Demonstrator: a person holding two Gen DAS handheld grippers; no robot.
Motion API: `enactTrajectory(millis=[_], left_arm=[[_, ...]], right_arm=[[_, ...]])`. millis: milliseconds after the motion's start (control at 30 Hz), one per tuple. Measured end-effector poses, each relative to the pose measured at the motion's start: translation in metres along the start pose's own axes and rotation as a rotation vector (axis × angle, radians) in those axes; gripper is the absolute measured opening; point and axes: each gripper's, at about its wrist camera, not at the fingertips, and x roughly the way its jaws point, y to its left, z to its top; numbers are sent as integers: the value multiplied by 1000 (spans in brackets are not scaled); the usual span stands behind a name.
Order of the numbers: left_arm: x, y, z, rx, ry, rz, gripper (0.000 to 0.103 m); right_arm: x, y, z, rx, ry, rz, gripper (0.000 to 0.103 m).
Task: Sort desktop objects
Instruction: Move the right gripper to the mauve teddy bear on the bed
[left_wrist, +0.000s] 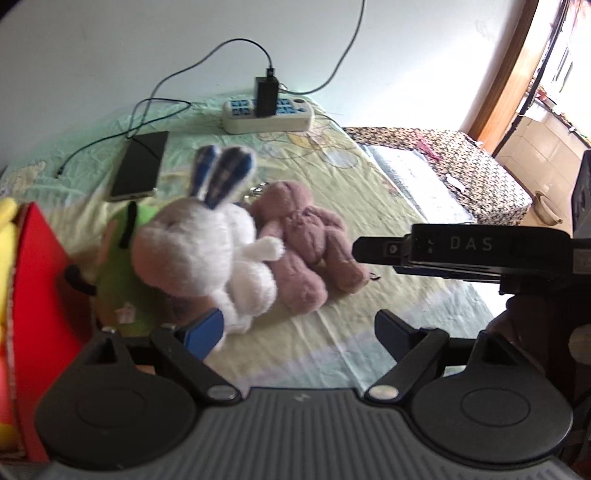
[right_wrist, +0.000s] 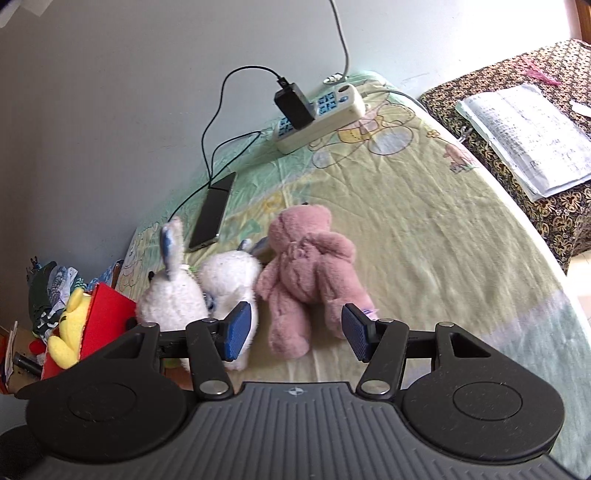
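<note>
Here both pairs of tongs stand apart with nothing between them. The right tongs (right_wrist: 297, 334) hover low over the legs of the pink plush bear (right_wrist: 308, 271), which lies on the patterned bed sheet (right_wrist: 424, 229). The left tongs (left_wrist: 299, 332) sit just beside the white plush rabbit (left_wrist: 214, 254), which leans against the bear. A red box (right_wrist: 105, 314) holding a yellow plush toy (right_wrist: 70, 328) stands at the left. A phone (left_wrist: 138, 166) and a power strip (left_wrist: 267, 114) lie farther back.

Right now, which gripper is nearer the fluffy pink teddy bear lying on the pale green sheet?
Right. The right gripper is open with the pink teddy bear legs between its fingers; the left gripper, also open, sits further back, beside the white rabbit.
</note>
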Motion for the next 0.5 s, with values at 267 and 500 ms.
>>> enactTrajectory(millis=[267,500], left_arm=[[59,-21,10,-4,60,-60,83],[92,-11,20,-64,110,-44,72]], right_arm=[[16,-43,16,72,61,10,51],[36,-54,24,44,120,44,45]])
